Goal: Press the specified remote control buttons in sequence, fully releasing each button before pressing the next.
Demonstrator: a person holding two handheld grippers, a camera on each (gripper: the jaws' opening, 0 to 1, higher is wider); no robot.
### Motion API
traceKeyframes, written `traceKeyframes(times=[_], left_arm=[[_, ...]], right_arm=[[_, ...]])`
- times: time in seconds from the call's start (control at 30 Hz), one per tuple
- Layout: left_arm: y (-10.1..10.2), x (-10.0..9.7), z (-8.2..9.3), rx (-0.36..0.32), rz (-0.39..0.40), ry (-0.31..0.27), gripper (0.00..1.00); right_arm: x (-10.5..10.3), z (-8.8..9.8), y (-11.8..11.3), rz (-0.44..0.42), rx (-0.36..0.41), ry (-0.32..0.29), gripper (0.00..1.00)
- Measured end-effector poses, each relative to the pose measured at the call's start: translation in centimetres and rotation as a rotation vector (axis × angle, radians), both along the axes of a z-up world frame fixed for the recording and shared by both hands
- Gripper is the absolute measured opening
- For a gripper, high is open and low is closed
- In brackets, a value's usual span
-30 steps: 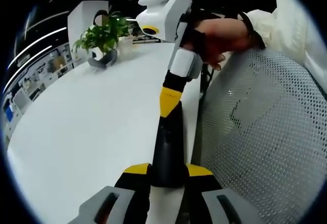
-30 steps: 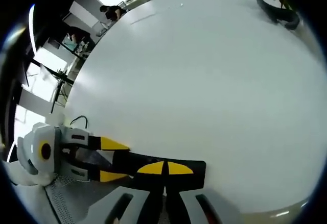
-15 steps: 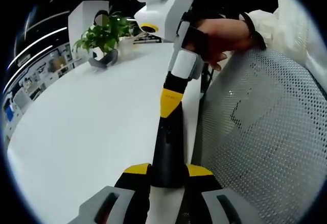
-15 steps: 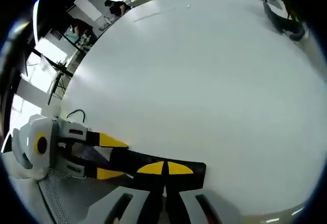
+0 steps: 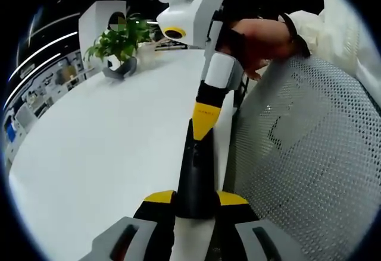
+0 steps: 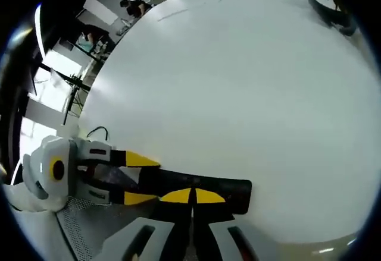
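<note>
Gripping the black remote control by its near end, the left gripper holds it over the white tabletop edge; the right gripper, jaws pressed together, touches its top; in the right gripper view, closed tips rest on the remote while the left gripper pinches it.

- Bright, even light on the white table; soft glare across its top
- Ceiling light strips glow at the left; background dim
- Fisheye bends edges; far shelves blurred; shadows faint
</note>
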State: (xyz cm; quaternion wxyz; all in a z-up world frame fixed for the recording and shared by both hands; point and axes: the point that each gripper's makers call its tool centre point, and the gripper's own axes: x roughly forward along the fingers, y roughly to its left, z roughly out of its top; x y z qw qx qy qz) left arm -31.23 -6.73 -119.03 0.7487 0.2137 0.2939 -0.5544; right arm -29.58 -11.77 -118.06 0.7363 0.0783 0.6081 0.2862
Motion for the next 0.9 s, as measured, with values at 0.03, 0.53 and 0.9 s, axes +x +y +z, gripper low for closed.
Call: traceKeyframes(times=[0.03,0.53,0.9], left_arm=[[0.00,0.00,0.00,-0.001,0.000,0.000,0.25],[-0.07,0.02,0.03,-0.006,-0.002,-0.001,0.25],[-0.06,0.10,0.02,-0.004,0.001,-0.002,0.25]], right_arm=[[0.00,-0.04,-0.05,0.001,-0.004,0.000,0.00],[0.09,-0.30,-0.20,-0.020,-0.002,0.007,0.00],[0.04,-0.19,-0.15,-0.010,-0.007,-0.008,0.00]])
